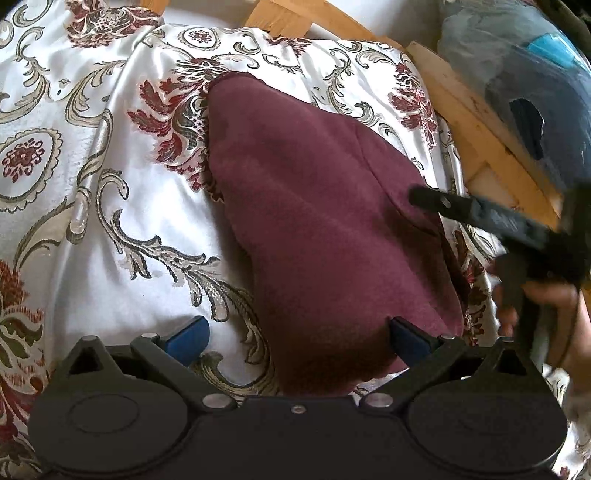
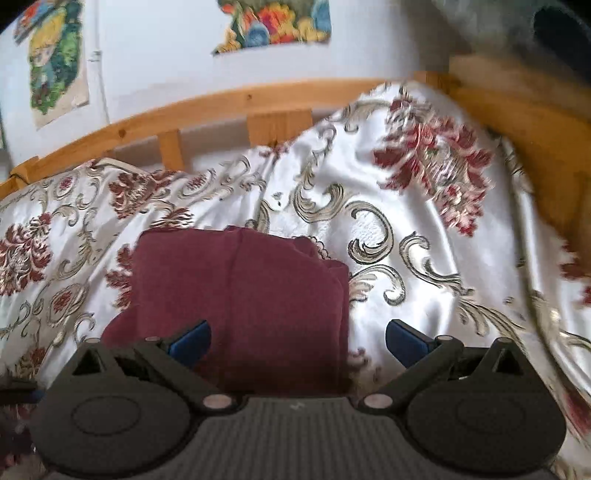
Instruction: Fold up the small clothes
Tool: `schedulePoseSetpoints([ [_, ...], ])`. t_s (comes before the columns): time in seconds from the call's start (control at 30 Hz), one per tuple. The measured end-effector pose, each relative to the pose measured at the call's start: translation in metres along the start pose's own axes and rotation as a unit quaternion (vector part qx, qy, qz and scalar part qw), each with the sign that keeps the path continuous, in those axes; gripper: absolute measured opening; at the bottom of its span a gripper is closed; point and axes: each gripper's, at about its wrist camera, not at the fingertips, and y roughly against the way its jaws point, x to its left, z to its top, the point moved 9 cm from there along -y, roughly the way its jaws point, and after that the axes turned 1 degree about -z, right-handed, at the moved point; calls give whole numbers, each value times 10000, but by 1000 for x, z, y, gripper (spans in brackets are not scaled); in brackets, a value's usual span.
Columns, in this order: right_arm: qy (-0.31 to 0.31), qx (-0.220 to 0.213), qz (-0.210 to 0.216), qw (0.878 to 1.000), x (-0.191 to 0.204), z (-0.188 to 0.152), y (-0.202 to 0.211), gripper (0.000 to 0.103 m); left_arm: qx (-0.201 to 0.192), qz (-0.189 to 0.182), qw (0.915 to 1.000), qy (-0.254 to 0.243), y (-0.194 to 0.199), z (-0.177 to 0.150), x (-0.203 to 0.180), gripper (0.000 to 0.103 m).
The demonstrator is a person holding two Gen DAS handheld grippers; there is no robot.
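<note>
No text, label, brand, number or sign can be read in either view. The two colourful pictures (image 2: 59, 55) (image 2: 273, 22) on the wall carry only painted shapes and no lettering that can be made out. The patterned bedspread (image 2: 388, 229) bears floral and scroll ornament, not writing. A small pale mark (image 2: 295, 405) sits on the ribbed grey housing in the right wrist view, but it is too small to tell whether it is a character. The blue patch (image 1: 550, 48) on the bundle at the upper right of the left wrist view shows no legible print.
</note>
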Motion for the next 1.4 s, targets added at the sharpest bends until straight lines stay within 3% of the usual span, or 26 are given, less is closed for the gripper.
schedulePoseSetpoints([
  [0.23,-844,241,458,9951,-20,16,-40,103,-45,8,10000,-17,0,-1,0,103],
  [0.6,-205,362,336,9986,-6,33,-63,103,-44,-45,10000,-18,0,0,1,103],
  [0.8,-437,277,331,9981,-13,31,-70,103,-48,-65,10000,-23,-1,0,1,102],
  [0.97,-40,87,101,9999,-7,27,-62,86,-47,-66,10000,-23,0,-1,1,103],
  [1.03,135,1,154,9998,-3,27,-56,68,-48,-66,10000,-22,0,-1,1,103],
  [1.17,276,15,254,9993,4,30,-55,48,-56,-61,10000,-30,0,-1,1,103],
  [1.23,352,9,230,9991,6,33,-56,30,-59,-59,10000,-31,0,0,0,103],
  [1.3,435,-31,169,9989,7,36,-55,23,-58,-62,10000,-27,0,-1,0,103],
  [1.4,413,-26,98,9991,4,32,-56,21,-66,-63,10000,-28,0,-1,0,103],
])
